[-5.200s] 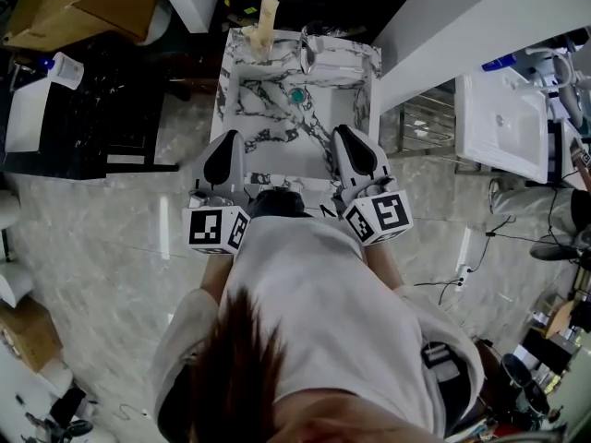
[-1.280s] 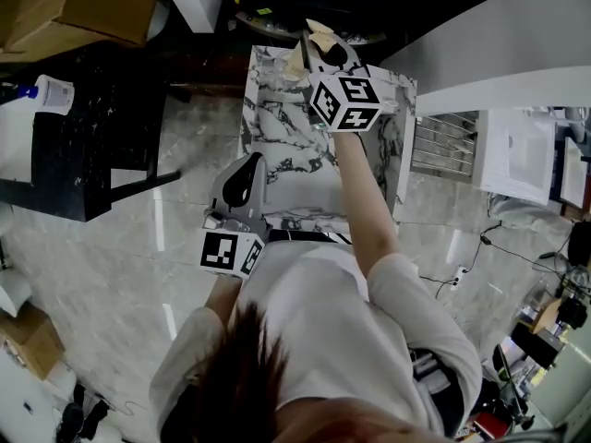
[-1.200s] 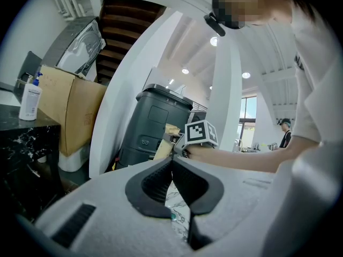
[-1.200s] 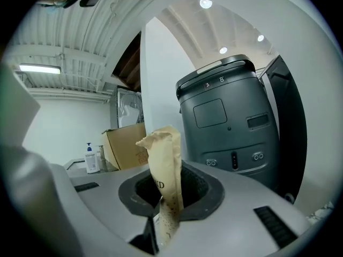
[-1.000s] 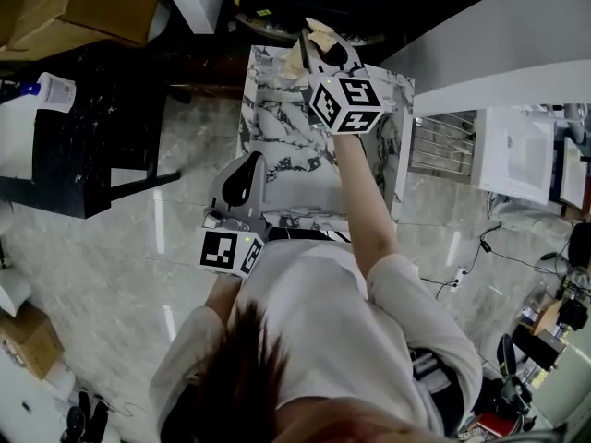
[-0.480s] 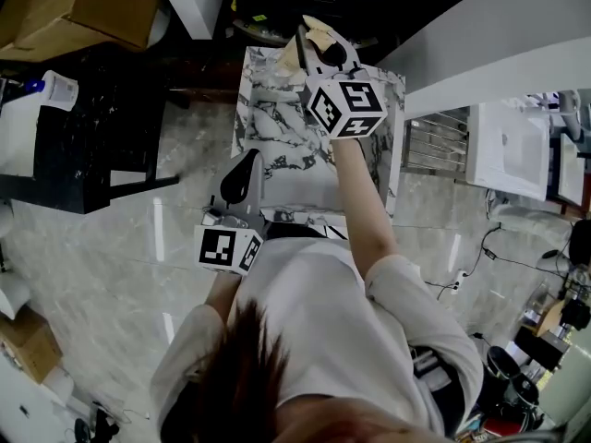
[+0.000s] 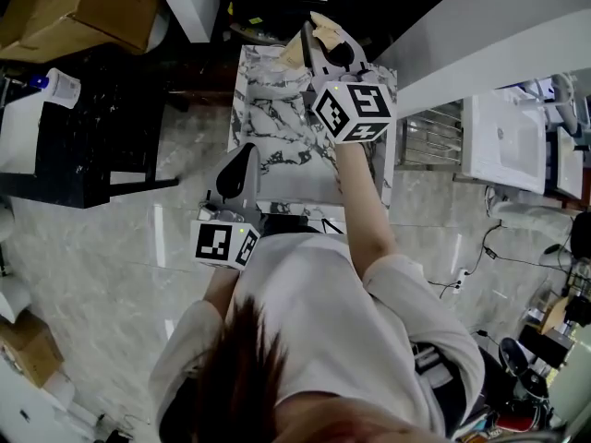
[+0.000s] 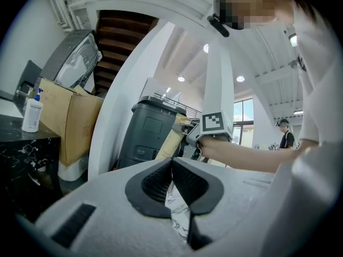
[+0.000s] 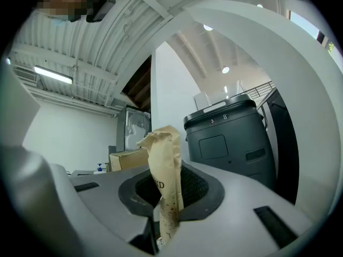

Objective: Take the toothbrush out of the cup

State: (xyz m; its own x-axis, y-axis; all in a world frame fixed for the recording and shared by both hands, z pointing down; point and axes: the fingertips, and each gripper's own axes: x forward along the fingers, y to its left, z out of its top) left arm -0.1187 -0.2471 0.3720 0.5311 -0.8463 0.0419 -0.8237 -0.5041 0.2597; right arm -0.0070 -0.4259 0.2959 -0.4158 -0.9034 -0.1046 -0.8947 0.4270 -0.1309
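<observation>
So the marble counter (image 7: 277, 127) sits under both tools, and there's a dark bin (image 9: 230, 138) ahead of the right gripper (image 7: 317, 44), off to its right.

That gripper is clamped narrow on the toothbrush (image 9: 165, 170), or at least on the tan paper sleeve I take to be it. The sleeve stands up from between the jaws, crumpled at the top. I can't find the cup in any view, so I can't say the bottom end is clear of it.

What I'd worry about:
- Paper is soft. If the pads only pinch the sleeve, the brush could slide down inside it and drop.
- The free top is long and floppy, so a quick swing could bend it over or twist it in the jaws.
- If the lower end is still inside the cup, pulling at a slant could drag the cup over.

Pose: the right arm is stretched full out over the counter's far edge, with the gripper about level and its nose a touch up. The left gripper (image 7: 246, 150) is tucked in by the body at the near edge, level, jaws together with nothing between.
</observation>
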